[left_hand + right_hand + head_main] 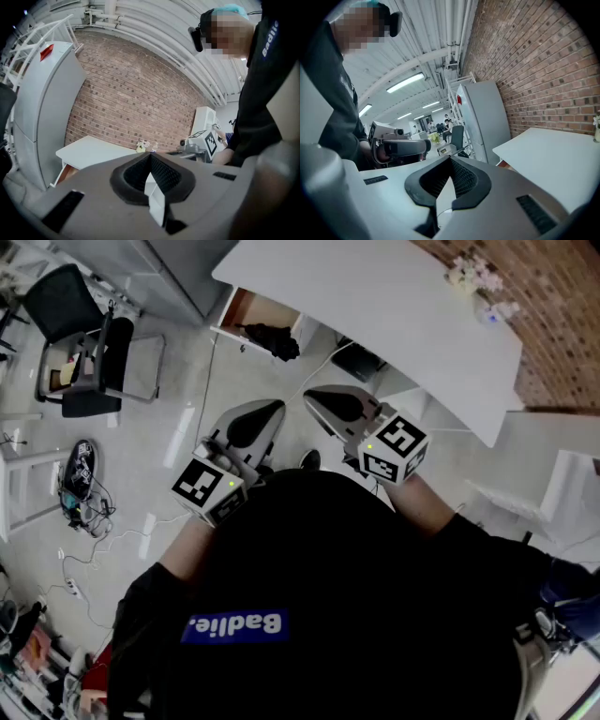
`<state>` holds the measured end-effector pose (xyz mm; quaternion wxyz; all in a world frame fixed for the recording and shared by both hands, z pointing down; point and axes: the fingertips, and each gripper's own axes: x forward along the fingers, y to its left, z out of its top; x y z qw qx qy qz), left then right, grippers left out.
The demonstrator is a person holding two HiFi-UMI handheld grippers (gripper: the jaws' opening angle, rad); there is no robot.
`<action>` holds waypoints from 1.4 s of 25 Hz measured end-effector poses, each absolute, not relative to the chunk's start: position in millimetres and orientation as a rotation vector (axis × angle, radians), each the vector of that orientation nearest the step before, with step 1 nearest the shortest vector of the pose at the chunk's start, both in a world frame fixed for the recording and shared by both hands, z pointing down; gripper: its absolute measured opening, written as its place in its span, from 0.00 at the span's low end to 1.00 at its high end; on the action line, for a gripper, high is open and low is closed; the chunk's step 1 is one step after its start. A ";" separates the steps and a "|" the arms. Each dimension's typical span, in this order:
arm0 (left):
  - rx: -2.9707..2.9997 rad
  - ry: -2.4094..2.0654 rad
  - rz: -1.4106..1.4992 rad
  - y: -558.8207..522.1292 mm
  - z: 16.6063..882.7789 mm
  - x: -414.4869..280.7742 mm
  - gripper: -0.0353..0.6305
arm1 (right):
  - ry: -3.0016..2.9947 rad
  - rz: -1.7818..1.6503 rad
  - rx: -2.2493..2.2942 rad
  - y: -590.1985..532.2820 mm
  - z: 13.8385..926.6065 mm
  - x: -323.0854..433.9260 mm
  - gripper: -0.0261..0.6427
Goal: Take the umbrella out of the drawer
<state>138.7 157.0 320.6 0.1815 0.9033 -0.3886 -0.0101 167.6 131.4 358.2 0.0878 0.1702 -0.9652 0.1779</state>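
Observation:
A black folded umbrella lies in the open wood-lined drawer under the left end of the white table, its end hanging over the drawer's front. My left gripper and right gripper are held side by side close to my body, well short of the drawer and pointing toward it. Both are shut with nothing between the pads. In the left gripper view the left gripper points at the table, with the right gripper beside it. The right gripper view shows the shut right gripper and the left gripper.
A black office chair stands left of the drawer. A bag and tangled cables lie on the floor at the left. A small vase of flowers sits on the table by the brick wall. A tall grey cabinet stands beyond the table.

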 end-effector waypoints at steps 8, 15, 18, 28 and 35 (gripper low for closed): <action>2.569 -1.096 -0.018 165.8 316.8 142.4 0.05 | -2.877 0.533 0.524 139.0 354.6 171.9 0.08; 2.578 -1.105 -0.007 170.0 314.9 147.6 0.05 | -2.877 0.527 0.512 145.1 355.3 175.7 0.08; 2.583 -1.115 -0.009 171.2 310.5 151.4 0.05 | -2.894 0.525 0.510 145.7 350.8 179.3 0.08; 2.556 -1.204 -0.028 172.1 313.5 146.2 0.05 | -2.857 0.600 0.581 131.1 376.5 193.8 0.08; 2.548 -1.191 -0.059 142.1 318.6 115.4 0.05 | -2.795 0.576 0.639 94.6 388.6 172.6 0.08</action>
